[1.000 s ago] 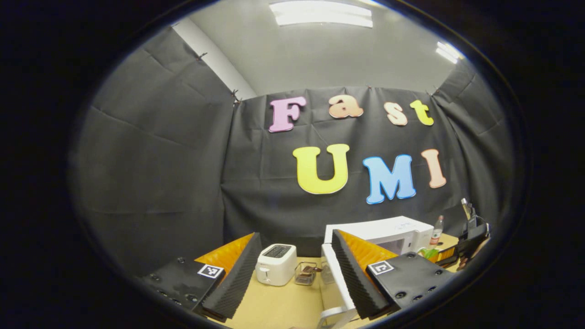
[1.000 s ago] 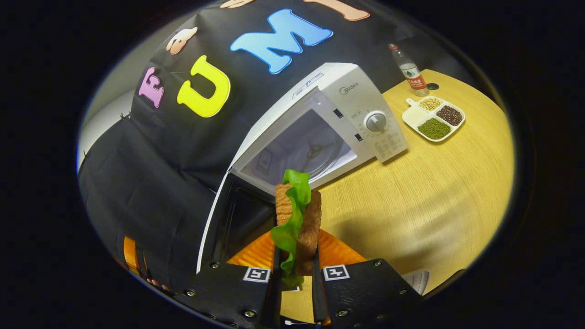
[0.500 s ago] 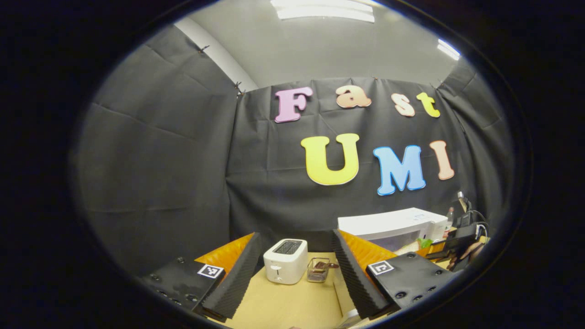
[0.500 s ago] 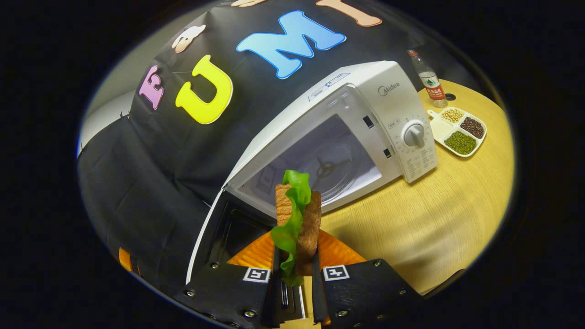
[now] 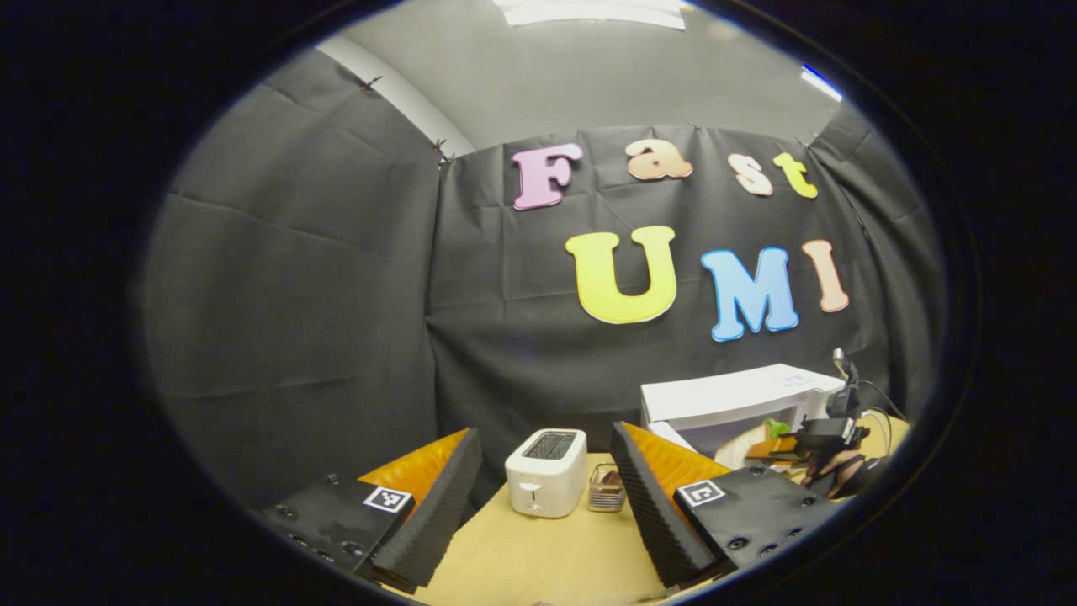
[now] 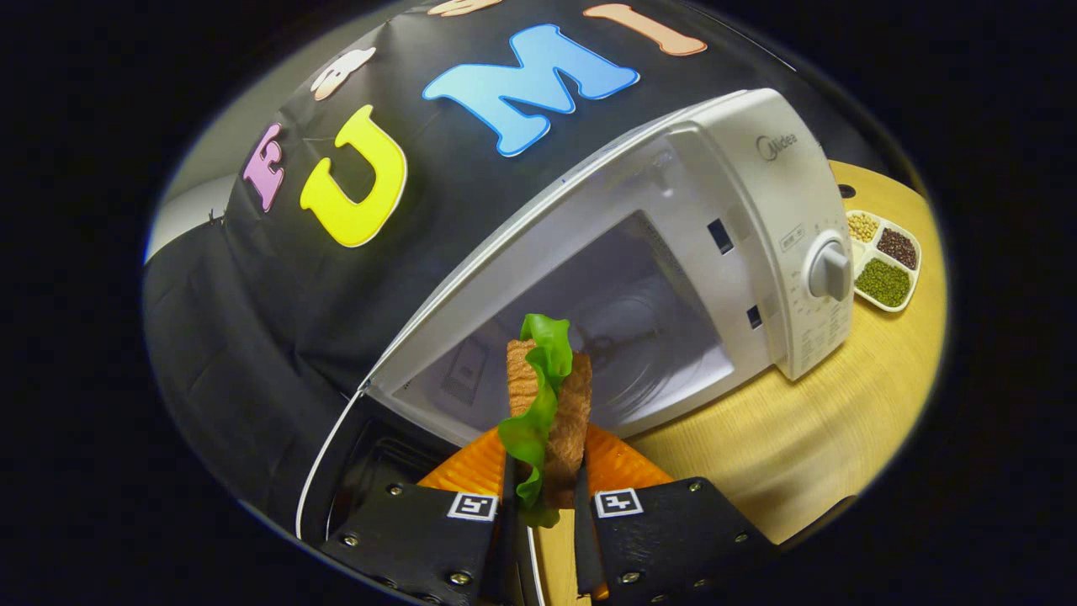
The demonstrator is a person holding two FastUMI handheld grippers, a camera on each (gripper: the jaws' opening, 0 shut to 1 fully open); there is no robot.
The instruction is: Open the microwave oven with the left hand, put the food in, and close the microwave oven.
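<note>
In the right gripper view the right gripper (image 6: 543, 505) has both fingers pressed on a sandwich (image 6: 547, 404) of brown bread and green lettuce, held on edge just in front of the white microwave (image 6: 740, 219) — its door (image 6: 336, 454) hangs open at the left and the bare cavity faces the food. The microwave sits on the wooden table (image 6: 808, 438), with a tray of beans (image 6: 883, 257) just beyond its dial side. In the left gripper view the left gripper (image 5: 543, 505) is spread wide and holds nothing, hanging over the table near a white toaster (image 5: 545, 471) and a small wire rack (image 5: 606, 490) — farther right, the sandwich meets the microwave's open front.
</note>
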